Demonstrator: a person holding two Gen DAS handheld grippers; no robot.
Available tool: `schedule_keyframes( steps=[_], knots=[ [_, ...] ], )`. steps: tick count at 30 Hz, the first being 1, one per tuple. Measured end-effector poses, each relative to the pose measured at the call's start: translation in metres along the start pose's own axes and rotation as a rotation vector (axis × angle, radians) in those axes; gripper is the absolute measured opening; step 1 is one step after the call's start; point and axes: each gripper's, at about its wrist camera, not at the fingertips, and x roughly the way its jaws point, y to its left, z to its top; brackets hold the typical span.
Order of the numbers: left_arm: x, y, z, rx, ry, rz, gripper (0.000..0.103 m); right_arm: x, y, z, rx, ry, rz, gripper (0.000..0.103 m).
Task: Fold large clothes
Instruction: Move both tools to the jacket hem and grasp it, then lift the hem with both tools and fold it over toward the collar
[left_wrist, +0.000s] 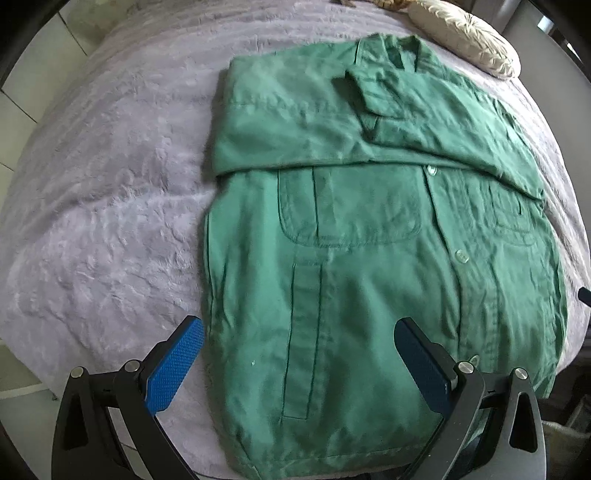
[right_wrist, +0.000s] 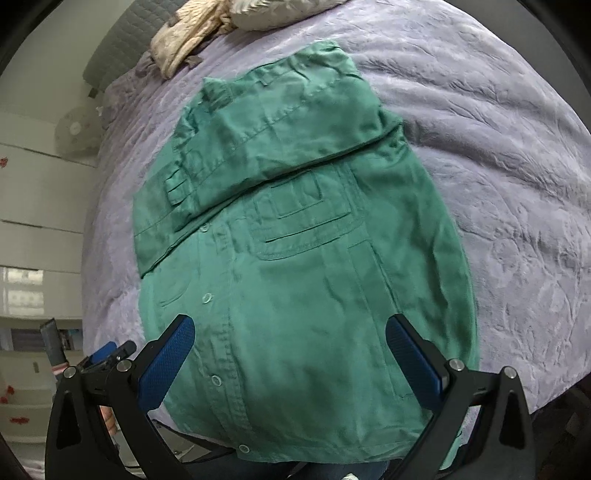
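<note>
A green button-up shirt (left_wrist: 369, 280) lies face up on a bed, its sleeves folded across the chest (left_wrist: 295, 122). My left gripper (left_wrist: 298, 323) hovers above the shirt's hem on its left side. It points down and is open, with nothing between the blue pads (left_wrist: 173, 369). The right wrist view shows the same shirt (right_wrist: 303, 295) with the folded sleeves (right_wrist: 258, 140) at its far end. My right gripper (right_wrist: 290, 321) hangs open and wide over the lower front, right of the button placket (right_wrist: 218, 376), and holds nothing. The left gripper's tip (right_wrist: 107, 350) shows at the lower left.
A fuzzy lavender blanket (left_wrist: 103, 221) covers the bed. Cream pillows (left_wrist: 465, 37) and a cream plush (right_wrist: 184, 40) lie at the head end. White drawers (right_wrist: 37, 206) and a fan (right_wrist: 77, 129) stand beside the bed. The person's jeans (right_wrist: 332, 470) are at the bed's near edge.
</note>
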Motion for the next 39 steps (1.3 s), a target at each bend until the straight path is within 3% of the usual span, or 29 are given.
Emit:
schedule_keyframes(
  steps=[5, 8, 16, 22, 26, 29, 32, 33, 36, 37, 38, 39],
  knots=[
    [0.023, 0.027, -0.014, -0.018, 0.055, -0.012, 0.103, 0.005, -0.02, -0.002, 0.019, 0.043, -0.009, 0.103],
    [0.038, 0.044, -0.026, -0.028, 0.103, -0.015, 0.103, 0.011, -0.041, -0.009, 0.009, 0.095, -0.058, 0.103],
    [0.074, 0.059, -0.068, 0.015, 0.262, -0.126, 0.103, 0.013, -0.111, -0.041, 0.107, 0.17, -0.122, 0.103],
    [0.074, 0.047, -0.086, 0.04, 0.334, -0.21, 0.103, 0.03, -0.122, -0.063, 0.092, 0.295, -0.04, 0.103],
    [0.081, 0.029, -0.102, 0.074, 0.391, -0.241, 0.103, 0.037, -0.106, -0.071, 0.081, 0.365, 0.122, 0.103],
    [0.086, 0.02, -0.105, 0.064, 0.387, -0.237, 0.103, 0.041, -0.09, -0.07, 0.069, 0.376, 0.239, 0.103],
    [0.086, 0.023, -0.107, 0.037, 0.372, -0.236, 0.101, 0.052, -0.083, -0.071, 0.059, 0.41, 0.225, 0.103],
    [0.084, 0.024, -0.106, 0.031, 0.364, -0.236, 0.097, 0.057, -0.082, -0.074, 0.055, 0.431, 0.197, 0.103],
    [0.07, 0.03, -0.1, 0.009, 0.35, -0.266, 0.057, 0.065, -0.085, -0.08, 0.07, 0.471, 0.145, 0.097],
    [0.067, 0.035, -0.097, -0.017, 0.35, -0.292, 0.038, 0.063, -0.085, -0.081, 0.076, 0.465, 0.146, 0.079],
    [0.064, 0.037, -0.095, -0.033, 0.35, -0.316, 0.023, 0.061, -0.084, -0.082, 0.08, 0.463, 0.164, 0.044],
    [0.06, 0.04, -0.092, -0.051, 0.353, -0.356, 0.018, 0.057, -0.085, -0.083, 0.088, 0.461, 0.199, 0.028]
  ],
)
